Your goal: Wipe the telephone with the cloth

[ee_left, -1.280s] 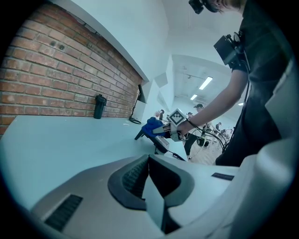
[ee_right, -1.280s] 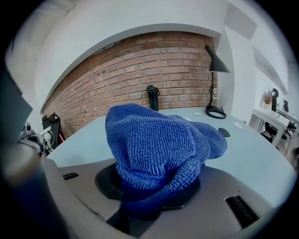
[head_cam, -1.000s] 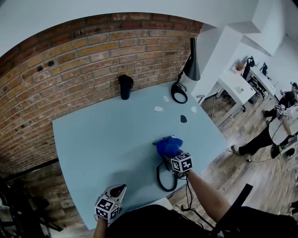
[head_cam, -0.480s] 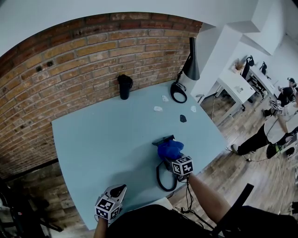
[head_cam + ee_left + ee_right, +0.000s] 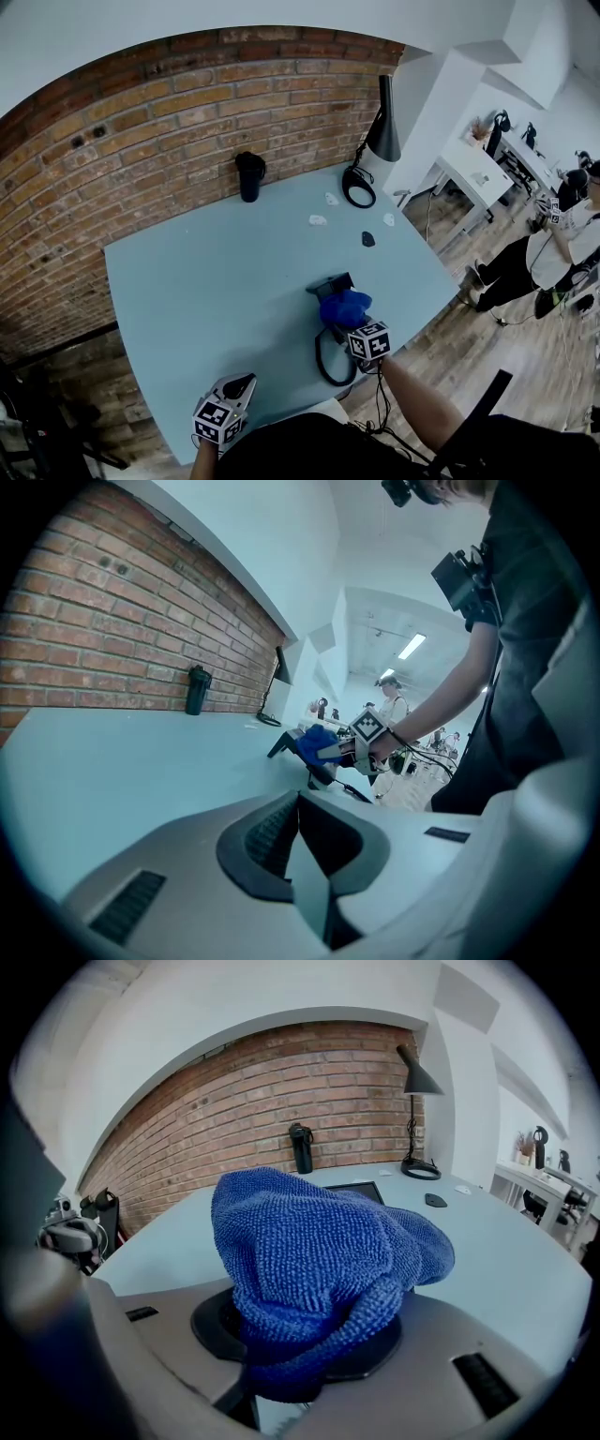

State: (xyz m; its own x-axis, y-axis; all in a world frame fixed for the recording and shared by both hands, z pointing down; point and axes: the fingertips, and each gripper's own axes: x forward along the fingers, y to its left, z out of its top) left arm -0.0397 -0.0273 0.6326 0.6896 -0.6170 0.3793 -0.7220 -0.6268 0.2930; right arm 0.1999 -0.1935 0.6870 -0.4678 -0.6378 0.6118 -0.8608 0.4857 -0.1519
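The right gripper (image 5: 351,322), on a forearm stretched in over the table's (image 5: 187,281) near edge, is clamped on the blue cloth (image 5: 343,306), which lies on the black telephone (image 5: 331,283). The left gripper (image 5: 238,384), jaws together and empty, sits at the near-left edge.

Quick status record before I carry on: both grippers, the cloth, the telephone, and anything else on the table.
right gripper: fingers shut on cloth
cloth: blue, bunched, over the telephone's near part
telephone: black, middle of the table, far end uncovered
cord: loops toward the near edge
left gripper: fingers together, empty, by the near edge
other: black bottle by the brick wall; lamp at far right corner
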